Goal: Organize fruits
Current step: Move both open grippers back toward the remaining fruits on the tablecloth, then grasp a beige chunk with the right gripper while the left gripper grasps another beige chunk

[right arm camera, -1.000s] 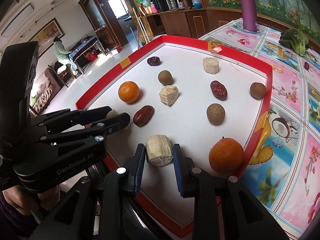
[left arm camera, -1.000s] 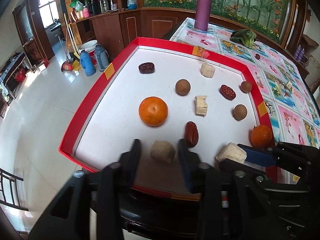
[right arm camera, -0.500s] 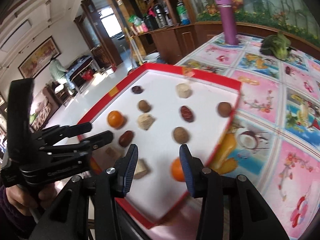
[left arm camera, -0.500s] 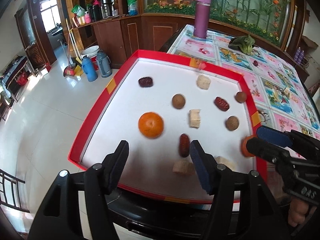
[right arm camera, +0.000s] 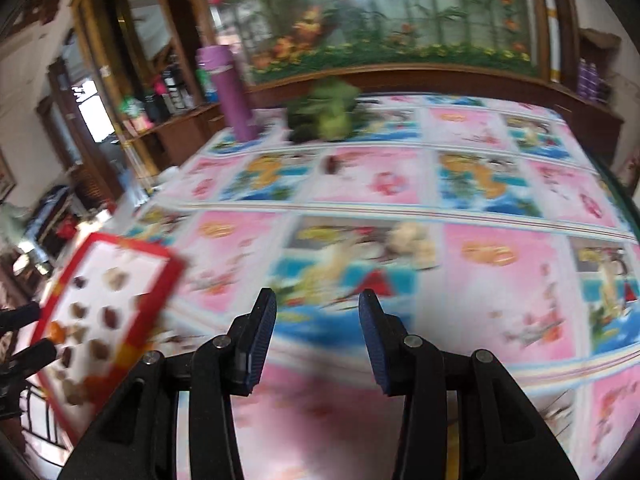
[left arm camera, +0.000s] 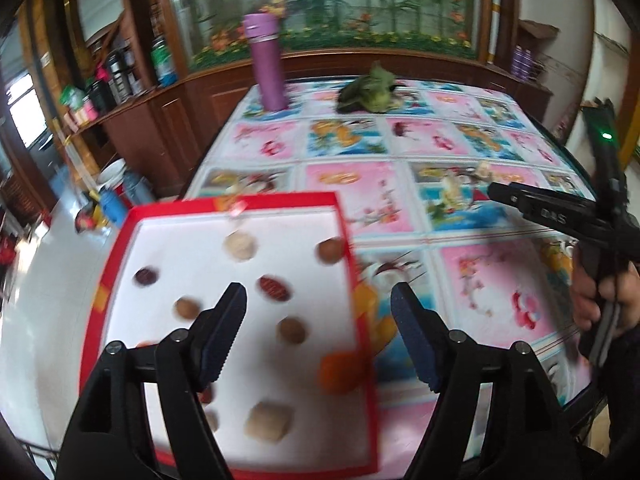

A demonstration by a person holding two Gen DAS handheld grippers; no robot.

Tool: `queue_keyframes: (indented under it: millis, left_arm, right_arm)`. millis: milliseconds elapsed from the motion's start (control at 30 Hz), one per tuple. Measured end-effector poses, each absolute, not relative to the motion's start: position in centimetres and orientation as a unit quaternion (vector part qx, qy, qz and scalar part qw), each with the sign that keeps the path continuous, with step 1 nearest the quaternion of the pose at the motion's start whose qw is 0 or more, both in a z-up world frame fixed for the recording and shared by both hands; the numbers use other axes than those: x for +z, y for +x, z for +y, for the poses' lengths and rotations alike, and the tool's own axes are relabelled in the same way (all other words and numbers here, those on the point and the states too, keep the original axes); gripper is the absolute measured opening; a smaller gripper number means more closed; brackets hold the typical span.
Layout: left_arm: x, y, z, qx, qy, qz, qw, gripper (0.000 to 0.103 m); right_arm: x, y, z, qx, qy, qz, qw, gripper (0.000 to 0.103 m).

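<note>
My left gripper [left arm camera: 318, 294] stands wide open with nothing between its blue pads, held above the near right part of the red-rimmed tray [left arm camera: 362, 320]. Nearest to me in that tray lies a pale cut chunk [left arm camera: 267, 421], and just right of it, hard by the right rim, a blurred orange [left arm camera: 340, 366]. Farther in sit a brown round fruit [left arm camera: 292, 330], a dark red date [left arm camera: 274, 288], a second brown round fruit [left arm camera: 187, 307], and a darker date [left arm camera: 146, 276] near the left rim. At the far end are another pale chunk [left arm camera: 239, 245] and a brown round fruit [left arm camera: 331, 250] close to the far right corner. All of them lie apart from one another on the white floor of the tray.

My right gripper [right arm camera: 316, 304] is also open and empty, over the flowered tablecloth [right arm camera: 500, 288], well to the right of the tray [right arm camera: 176, 268]. In the left view it shows at the right edge, held in my hand [left arm camera: 600, 296].

Beyond the tray, on the far side of the table, stand a purple flask [left arm camera: 266, 68] and a green leafy vegetable [left arm camera: 370, 92].
</note>
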State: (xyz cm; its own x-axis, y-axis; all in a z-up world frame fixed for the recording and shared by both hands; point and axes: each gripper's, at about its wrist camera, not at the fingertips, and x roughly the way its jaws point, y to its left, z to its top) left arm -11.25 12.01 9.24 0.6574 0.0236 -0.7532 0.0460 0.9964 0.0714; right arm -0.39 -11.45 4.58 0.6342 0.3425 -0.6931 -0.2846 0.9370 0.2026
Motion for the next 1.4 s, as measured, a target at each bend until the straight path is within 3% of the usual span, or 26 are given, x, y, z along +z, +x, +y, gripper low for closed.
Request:
queue_keyframes:
  millis: [200, 433, 567, 867, 1100, 1400]
  left_arm:
    - [8.8, -6.0, 6.9, -0.049, 0.07, 0.434, 0.897, 0.077]
    - [8.5, -3.8, 4.1, -0.066, 0.08, 0.445, 0.89, 0.077]
    - [8.5, -2.6, 2.8, -0.078, 0.084, 0.445, 0.888, 0.077]
    - [6.1, 3.3, -2.8, -0.128, 0.078, 0.445, 0.883, 0.077]
    - [4.3, 7.2, -6.5, -0.141, 0.084, 0.447, 0.879, 0.076]
    - [2.1, 9.8, -7.7, -0.144, 0.076, 0.468, 0.868, 0.045]
  right_arm:
    - [2.7, 3.9, -14.4, 0.128, 0.04, 0.424, 0.895, 0.041]
    - [1.6, 5.8, -14.8, 0.111, 0.032, 0.43, 0.895, 0.016]
    - [1.6, 6.3, -15.5, 0.126, 0.052, 0.428, 0.893, 0.015]
    - [3.5, 6.4, -22.8, 0.112, 0.229, 0.406, 0.877, 0.015]
    - [4.4, 6.4, -24.4, 0.102, 0.252, 0.392, 0.879, 0.015]
    - [4.7, 6.5, -24.6, 0.109, 0.267, 0.387, 0.876, 0.015]
